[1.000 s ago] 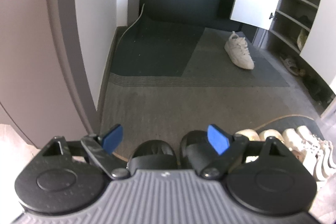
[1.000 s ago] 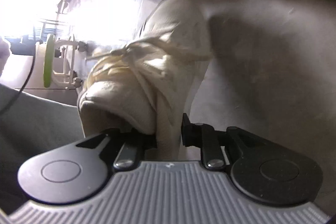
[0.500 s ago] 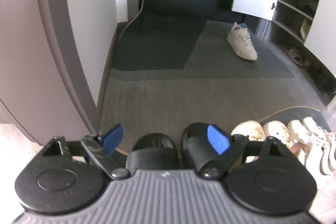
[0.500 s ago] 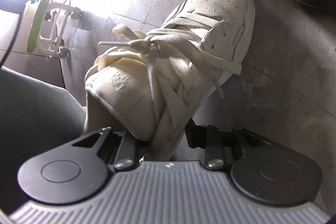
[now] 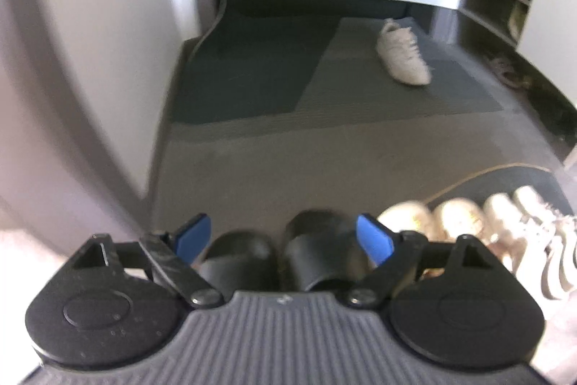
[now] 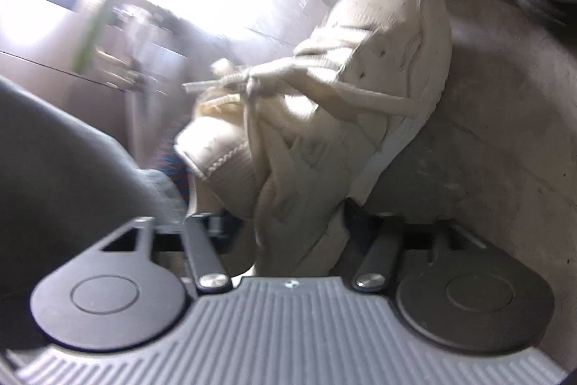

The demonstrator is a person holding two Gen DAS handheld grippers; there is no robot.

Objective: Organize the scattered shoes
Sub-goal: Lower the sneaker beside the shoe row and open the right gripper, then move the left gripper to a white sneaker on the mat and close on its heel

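A cream perforated sneaker (image 6: 364,103) with thick woven laces is seen at frame centre, its heel between the right gripper (image 6: 285,222), whose jaws have just been opening and stand apart. The left gripper (image 5: 283,237) is spread wide over two black rubber slides (image 5: 321,251) at lower centre, holding nothing. A second white sneaker (image 5: 402,55) lies on ribbed grey matting (image 5: 324,139) at upper right.

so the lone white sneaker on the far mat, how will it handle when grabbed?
The white sneaker looks like a soft low-top, so the collar would probably squash under the pads. Its loose laces would likely dangle and could snag. It sits flat on its sole on the mat, so a push should slide it rather than tip or roll it.
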